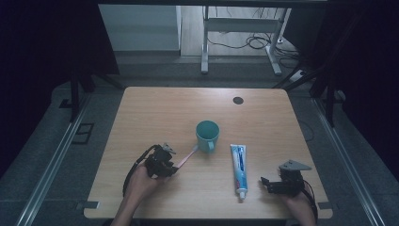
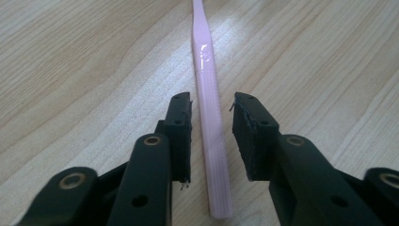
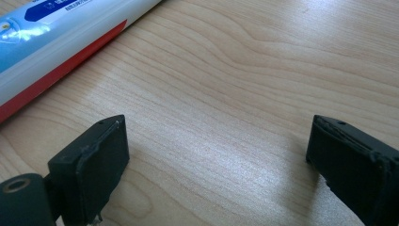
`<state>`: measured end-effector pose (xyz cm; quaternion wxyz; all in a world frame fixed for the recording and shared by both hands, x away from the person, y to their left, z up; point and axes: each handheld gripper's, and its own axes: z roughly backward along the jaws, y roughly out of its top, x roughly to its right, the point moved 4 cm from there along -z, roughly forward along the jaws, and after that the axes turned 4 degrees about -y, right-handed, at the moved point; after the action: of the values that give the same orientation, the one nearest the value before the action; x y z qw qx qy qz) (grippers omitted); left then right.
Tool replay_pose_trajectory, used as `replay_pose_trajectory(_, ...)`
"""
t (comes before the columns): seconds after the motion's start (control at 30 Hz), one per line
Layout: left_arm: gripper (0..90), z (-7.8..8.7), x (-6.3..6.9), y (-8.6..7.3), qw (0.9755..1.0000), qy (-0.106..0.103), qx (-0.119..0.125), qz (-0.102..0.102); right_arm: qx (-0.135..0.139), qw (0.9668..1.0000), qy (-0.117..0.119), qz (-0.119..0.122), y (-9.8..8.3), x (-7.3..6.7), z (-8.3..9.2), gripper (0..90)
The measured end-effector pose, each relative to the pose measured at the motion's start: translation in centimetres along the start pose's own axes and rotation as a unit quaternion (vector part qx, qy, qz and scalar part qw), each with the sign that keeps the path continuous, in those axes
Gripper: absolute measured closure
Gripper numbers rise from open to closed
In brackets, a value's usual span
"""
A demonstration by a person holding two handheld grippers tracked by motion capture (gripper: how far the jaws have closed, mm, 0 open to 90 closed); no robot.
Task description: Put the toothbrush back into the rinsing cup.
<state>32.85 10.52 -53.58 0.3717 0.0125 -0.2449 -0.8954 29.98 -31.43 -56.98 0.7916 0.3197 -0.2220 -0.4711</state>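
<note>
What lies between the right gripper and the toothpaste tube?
Nothing: in the right gripper view, bare wood of the table separates the right gripper from the toothpaste tube.

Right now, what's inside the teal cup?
From the high view, the teal cup looks empty inside. The pink toothbrush lies on the table beside it, between the left gripper pads, which don't press it.

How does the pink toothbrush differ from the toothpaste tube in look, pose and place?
The toothbrush is thin and plain pink; the toothpaste tube is wider, white with blue and red print. The toothbrush lies slanted, one end by the teal cup; the tube lies nearly straight, apart from the cup. The toothbrush lies between the open jaws of the left gripper; the tube lies beside the right gripper. Both lie flat on the wooden table.
</note>
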Motion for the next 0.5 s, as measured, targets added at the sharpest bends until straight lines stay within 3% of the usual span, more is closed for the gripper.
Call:
replay_pose_trajectory(0.17,63.9,-0.4,0.0,0.9,0.9995,0.003,-0.032,0.000,0.000,1.0000,0.000,-0.001,0.0,0.0,0.0,5.7)
replay_pose_trajectory(0.5,63.1,-1.4,-0.1,2.7,0.9957,0.007,-0.093,0.002,0.000,1.0000,0.000,-0.001,0.0,0.0,0.0,5.8)
